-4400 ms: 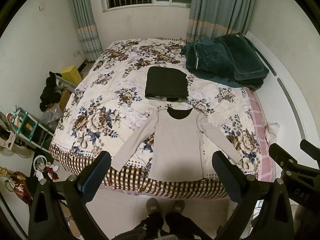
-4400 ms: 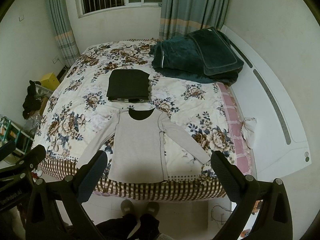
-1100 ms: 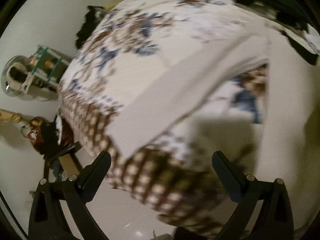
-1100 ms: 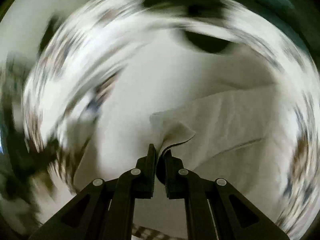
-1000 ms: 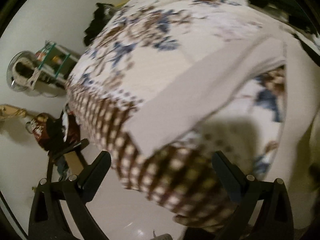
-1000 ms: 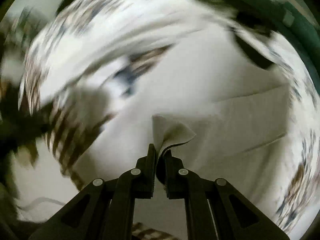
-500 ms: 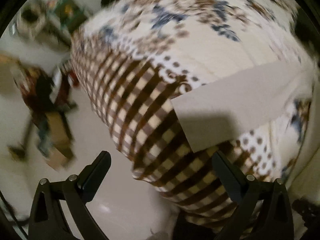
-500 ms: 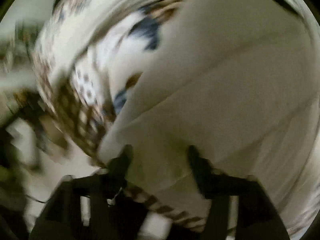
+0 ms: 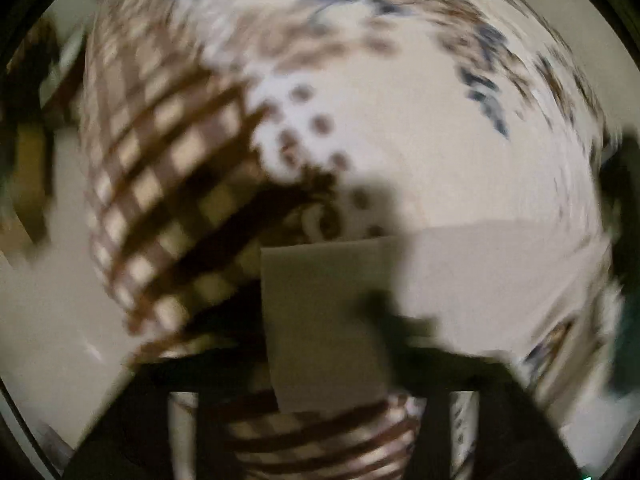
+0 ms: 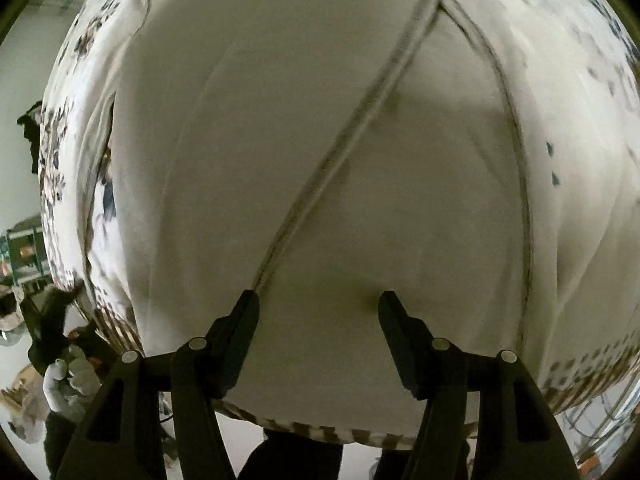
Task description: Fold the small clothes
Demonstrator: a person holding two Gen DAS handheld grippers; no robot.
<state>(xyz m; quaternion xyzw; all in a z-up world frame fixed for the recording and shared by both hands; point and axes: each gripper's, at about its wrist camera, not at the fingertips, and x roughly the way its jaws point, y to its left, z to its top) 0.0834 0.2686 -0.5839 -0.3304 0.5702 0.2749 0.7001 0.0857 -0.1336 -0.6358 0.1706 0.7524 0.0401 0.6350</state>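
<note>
The beige long-sleeved top [image 10: 320, 140] lies flat on the floral bedspread [image 10: 580, 40], with one sleeve folded across its body as a diagonal edge. My right gripper [image 10: 318, 300] is open and empty, its fingertips just above the top near the hem. In the blurred left wrist view, the cuff end of the other sleeve [image 9: 324, 320] lies on the checked border of the bedspread [image 9: 168, 184]. My left gripper [image 9: 320, 364] straddles the cuff; its fingers are dark blurs, partly closed around it, with no clear grip.
The bed's front edge runs below both grippers, with pale floor [image 9: 52, 320] beyond. A green shelf rack [image 10: 24, 248] and clutter stand at the left by the wall. A gloved hand [image 10: 64, 376] shows at lower left in the right wrist view.
My right gripper has let go of the sleeve and opened, now low over the top's body. My left gripper has swung down onto the other sleeve's cuff and its jaws have narrowed.
</note>
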